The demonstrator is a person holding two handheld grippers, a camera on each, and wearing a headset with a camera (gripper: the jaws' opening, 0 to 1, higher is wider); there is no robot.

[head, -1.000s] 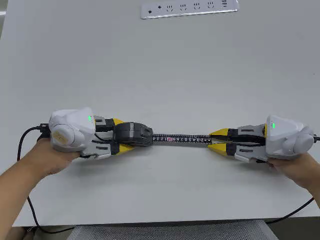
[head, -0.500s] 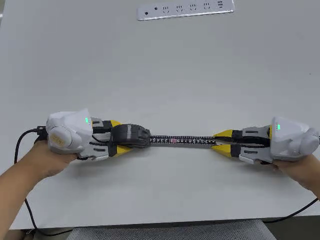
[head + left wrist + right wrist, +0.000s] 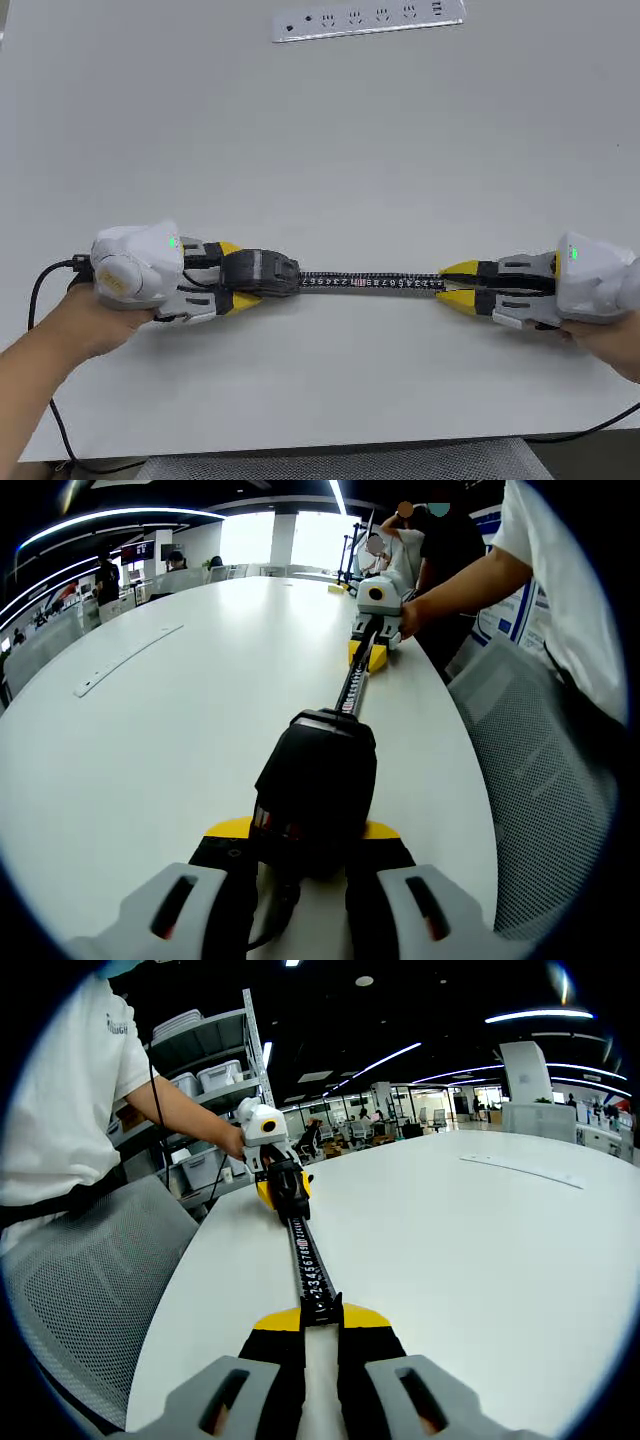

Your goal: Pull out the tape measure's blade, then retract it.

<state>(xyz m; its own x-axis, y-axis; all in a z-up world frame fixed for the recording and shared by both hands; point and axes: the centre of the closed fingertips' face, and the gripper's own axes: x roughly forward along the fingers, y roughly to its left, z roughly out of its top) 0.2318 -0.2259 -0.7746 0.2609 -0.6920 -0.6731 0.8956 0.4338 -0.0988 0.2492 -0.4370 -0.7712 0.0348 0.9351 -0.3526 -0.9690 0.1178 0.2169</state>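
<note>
Left gripper [image 3: 240, 272] is clamped on the body of the tape measure [image 3: 262, 271] at the near part of the table [image 3: 330, 130] — judged an anchor, so the body cannot follow the pull. Right gripper [image 3: 455, 285], well apart on the other side, has its jaws pinched on the end of the blade [image 3: 370, 283]. The blade runs straight between the two, numbers up — consistent with the pull-out stage; retraction not yet done. Farther off, a power strip [image 3: 368, 18] lies well apart from the work.

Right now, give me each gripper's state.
Left gripper: shut on the tape measure case.
Right gripper: shut on the blade end.
</note>
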